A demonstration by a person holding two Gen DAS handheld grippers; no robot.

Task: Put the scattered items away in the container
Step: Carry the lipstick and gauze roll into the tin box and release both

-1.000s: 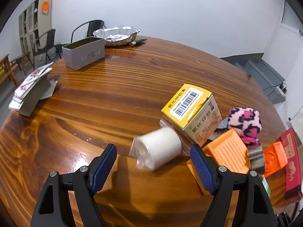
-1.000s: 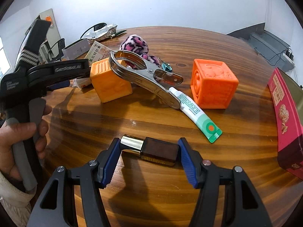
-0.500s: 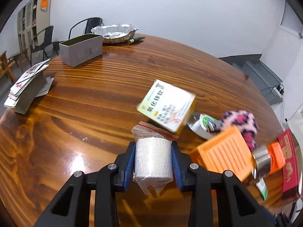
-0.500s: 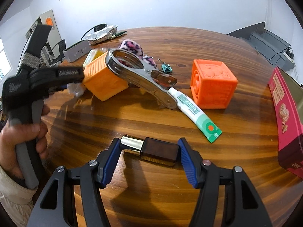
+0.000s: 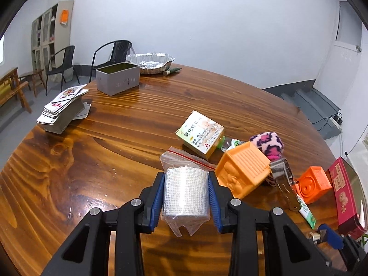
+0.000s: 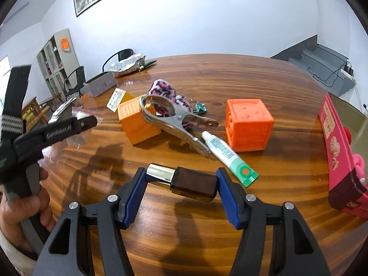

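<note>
My left gripper [image 5: 186, 184] is shut on a white gauze roll [image 5: 186, 197] in a clear zip bag and holds it above the wooden table [image 5: 115, 161]. My right gripper [image 6: 181, 181] is shut on a dark brown bottle [image 6: 194, 184] with a silver cap, held endwise just off the table. The red box container [image 6: 333, 138] stands at the right edge, with pink items inside. Loose between them lie a yellow medicine box [image 5: 200, 134], a light orange block [image 6: 138, 122], a metal clamp [image 6: 174, 122], a leopard plush [image 6: 165, 89], a tube [image 6: 227, 156] and an orange cube [image 6: 248, 126].
A grey tin [image 5: 117, 78] and a foil tray [image 5: 149, 61] sit at the far edge. A stack of playing cards [image 5: 62, 112] lies at the left. A small green binder clip [image 6: 200, 108] rests behind the clamp. Chairs stand beyond the table.
My left gripper has shut on the bagged gauze roll and lifted it back from the pile. The yellow medicine box has tipped onto its side. The right gripper still holds the bottle.
</note>
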